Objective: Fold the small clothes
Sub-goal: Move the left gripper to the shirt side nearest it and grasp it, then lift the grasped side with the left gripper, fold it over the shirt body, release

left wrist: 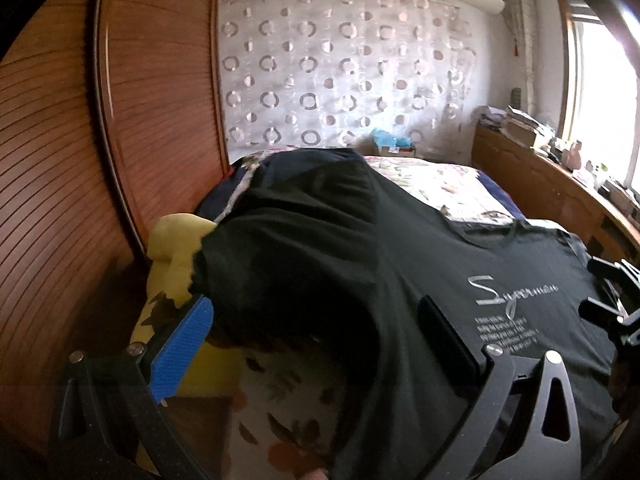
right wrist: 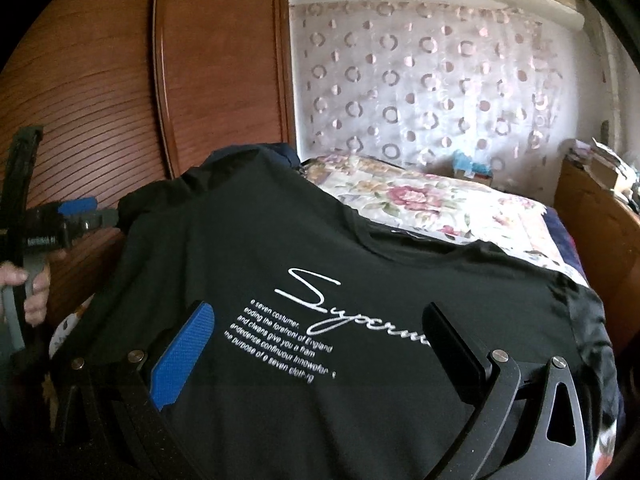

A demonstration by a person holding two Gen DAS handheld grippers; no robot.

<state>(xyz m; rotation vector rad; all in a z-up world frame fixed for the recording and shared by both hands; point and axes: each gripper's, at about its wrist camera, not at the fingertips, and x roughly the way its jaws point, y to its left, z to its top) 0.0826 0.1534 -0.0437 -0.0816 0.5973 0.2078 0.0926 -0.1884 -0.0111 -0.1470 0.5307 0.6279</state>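
A black T-shirt [left wrist: 360, 240] with white script print [right wrist: 320, 308] lies front-up on the flowered bed. Its left side and sleeve [left wrist: 280, 200] hang over the bed's left edge. My left gripper [left wrist: 314, 304] is open above that hanging side, its blue pad [left wrist: 184, 344] out past the cloth and nothing between the fingers. In the right wrist view it shows at the shirt's left edge [right wrist: 86, 216], held by a hand [right wrist: 36, 292]. My right gripper [right wrist: 316, 308] is open just above the printed chest, holding nothing.
A flowered bedspread [right wrist: 420, 200] covers the bed. A yellow cushion [left wrist: 172, 248] sits at the bed's left edge by the slatted wooden wardrobe [left wrist: 80, 160]. A wooden ledge with clutter [left wrist: 540, 160] runs along the right under a window. A patterned curtain [right wrist: 420, 80] hangs behind.
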